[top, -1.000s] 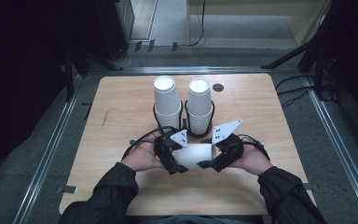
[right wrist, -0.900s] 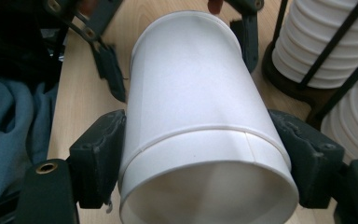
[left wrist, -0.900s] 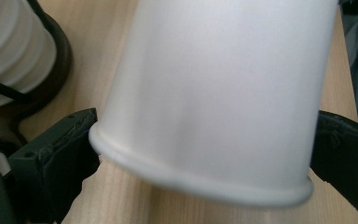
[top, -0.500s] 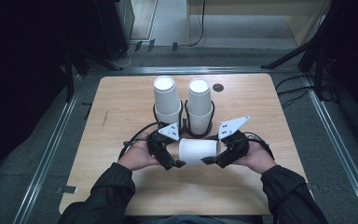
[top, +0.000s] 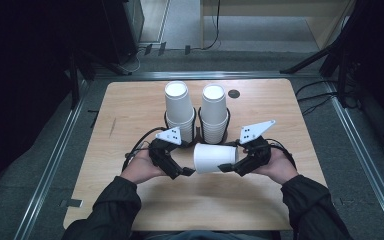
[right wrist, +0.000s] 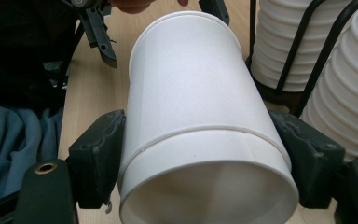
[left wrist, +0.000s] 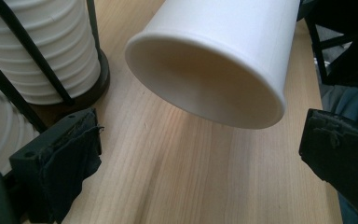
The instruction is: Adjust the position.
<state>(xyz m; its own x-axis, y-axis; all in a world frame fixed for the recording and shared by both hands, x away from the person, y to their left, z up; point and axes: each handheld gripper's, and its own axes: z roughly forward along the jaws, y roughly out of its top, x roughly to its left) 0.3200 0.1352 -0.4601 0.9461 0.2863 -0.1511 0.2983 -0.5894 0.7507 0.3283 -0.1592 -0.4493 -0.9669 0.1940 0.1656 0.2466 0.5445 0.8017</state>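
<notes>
White paper cup (right wrist: 200, 135) sideways between right tool (right wrist: 209, 158) pads.

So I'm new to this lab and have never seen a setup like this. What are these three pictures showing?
A person sits at a wooden table holding a hand-held gripper in each hand. The high view looks down from above. The other two come from small cameras riding on each tool, looking along its black jaws. On the table stand two stacks of white paper cups in black wire holders. The right hand-held gripper clamps a single paper cup lying sideways, above the table. The left hand-held gripper is open, its jaws on either side of that cup's open mouth, not touching it.
</notes>
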